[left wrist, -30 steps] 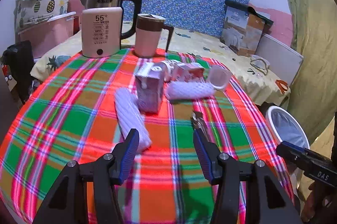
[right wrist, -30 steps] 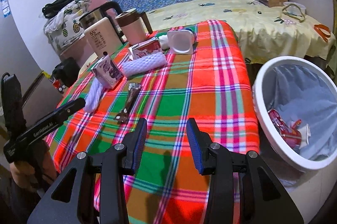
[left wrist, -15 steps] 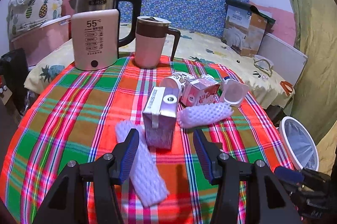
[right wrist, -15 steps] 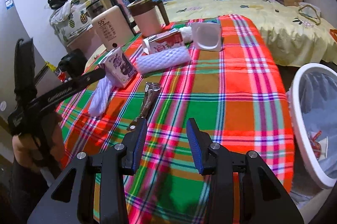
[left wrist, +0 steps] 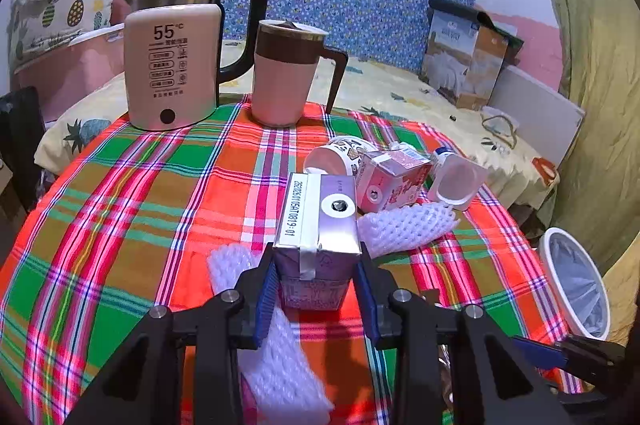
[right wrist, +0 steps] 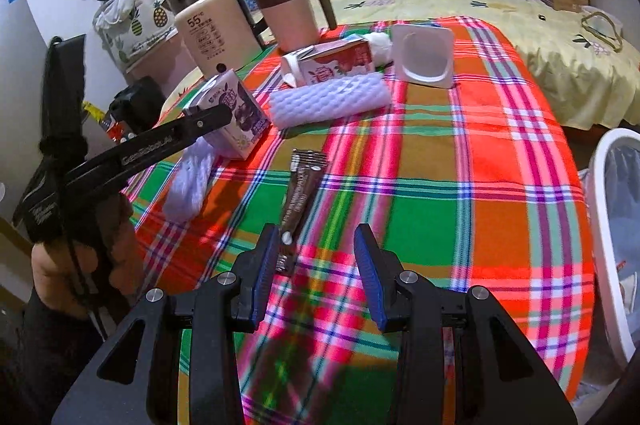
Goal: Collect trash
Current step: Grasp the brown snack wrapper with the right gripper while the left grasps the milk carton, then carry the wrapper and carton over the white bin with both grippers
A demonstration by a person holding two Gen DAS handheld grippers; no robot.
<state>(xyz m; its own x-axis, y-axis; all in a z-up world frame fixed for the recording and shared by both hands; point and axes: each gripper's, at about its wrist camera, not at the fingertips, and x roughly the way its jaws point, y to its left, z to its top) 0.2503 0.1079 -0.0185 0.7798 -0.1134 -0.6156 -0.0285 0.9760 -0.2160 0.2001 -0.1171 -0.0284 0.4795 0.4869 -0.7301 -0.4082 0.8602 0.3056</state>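
My left gripper is open with its blue pads on either side of a purple drink carton, which stands on the plaid tablecloth; the carton also shows in the right wrist view. My right gripper is open and empty just above the cloth, beside a brown snack wrapper. Other trash lies around: two white foam nets, a pink carton, a paper cup and a white plastic tub. The white bin stands at the table's right.
A kettle and a pink mug stand at the table's far edge. Behind is a bed with a yellow sheet and a cardboard box. A green curtain hangs at right.
My left gripper has moved forward until the purple carton sits between its fingers. My right gripper has moved left over the table, away from the bin, toward the brown wrapper.
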